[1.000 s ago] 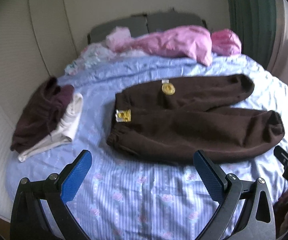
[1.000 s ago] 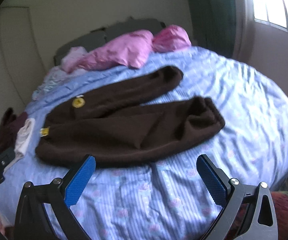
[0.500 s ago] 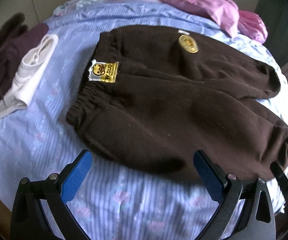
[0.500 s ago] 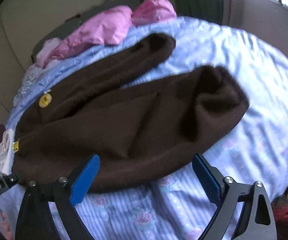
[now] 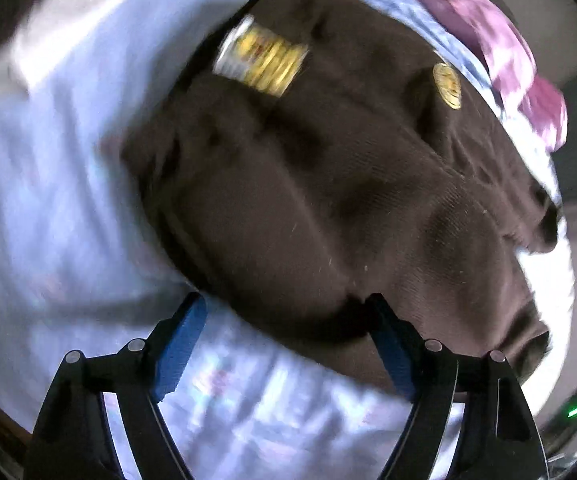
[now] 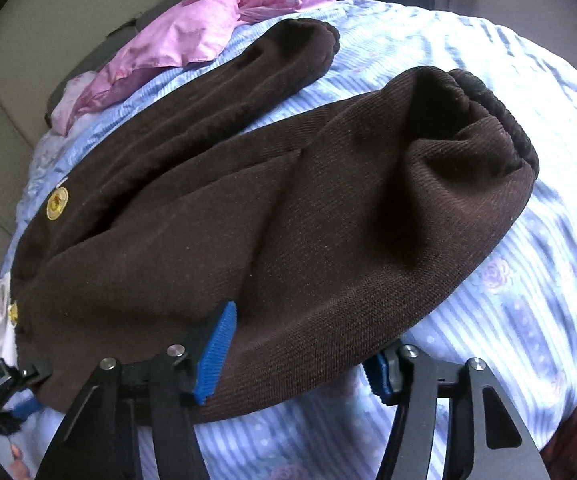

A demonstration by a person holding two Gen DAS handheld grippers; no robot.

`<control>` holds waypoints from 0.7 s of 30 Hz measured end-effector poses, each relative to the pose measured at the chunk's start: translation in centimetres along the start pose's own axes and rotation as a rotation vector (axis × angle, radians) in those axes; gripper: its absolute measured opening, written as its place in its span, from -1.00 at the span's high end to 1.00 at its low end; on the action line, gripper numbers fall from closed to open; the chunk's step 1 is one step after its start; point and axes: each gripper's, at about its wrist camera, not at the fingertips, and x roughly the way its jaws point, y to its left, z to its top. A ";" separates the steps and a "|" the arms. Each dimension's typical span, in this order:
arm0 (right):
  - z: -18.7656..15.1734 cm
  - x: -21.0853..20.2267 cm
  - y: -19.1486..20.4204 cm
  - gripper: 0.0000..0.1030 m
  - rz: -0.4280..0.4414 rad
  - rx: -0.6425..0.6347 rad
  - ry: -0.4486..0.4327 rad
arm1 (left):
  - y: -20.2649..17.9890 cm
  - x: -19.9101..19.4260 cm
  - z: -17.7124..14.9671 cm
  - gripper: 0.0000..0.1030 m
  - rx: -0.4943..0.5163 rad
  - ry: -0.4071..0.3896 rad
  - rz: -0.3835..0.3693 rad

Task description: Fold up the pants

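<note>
I have both grippers low at the near edge of the brown pants [image 6: 288, 208], which lie flat on the striped bedsheet [image 6: 528, 280] with the two legs spread apart, because the near leg must go over the far one. My right gripper [image 6: 300, 354] stands wide, one blue pad on top of the cloth and the other at its edge, so the hem can come between the jaws. My left gripper [image 5: 288, 340] is also wide, near the waistband side by the yellow label [image 5: 262, 58]; this view is blurred. Nothing is gripped yet.

Left view motion-blurred; right sharp.
</note>
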 end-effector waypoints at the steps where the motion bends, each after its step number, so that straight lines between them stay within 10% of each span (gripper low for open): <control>1: 0.0 0.0 -0.1 -0.12 0.002 0.007 0.000 | 0.1 0.3 0.0 -0.55 -0.016 0.008 0.002; 6: 0.1 0.1 0.5 -0.01 -0.005 -0.023 -0.004 | -1.8 0.6 0.7 -0.46 0.011 -0.026 0.001; 11: 1.1 0.0 -0.3 0.33 0.025 0.017 -0.004 | -2.8 0.4 1.9 0.44 0.012 -0.061 -0.033; 21: 1.7 -5.3 -0.1 0.70 0.133 -0.013 -0.107 | -3.0 -5.9 -0.3 0.61 0.084 -0.219 -0.060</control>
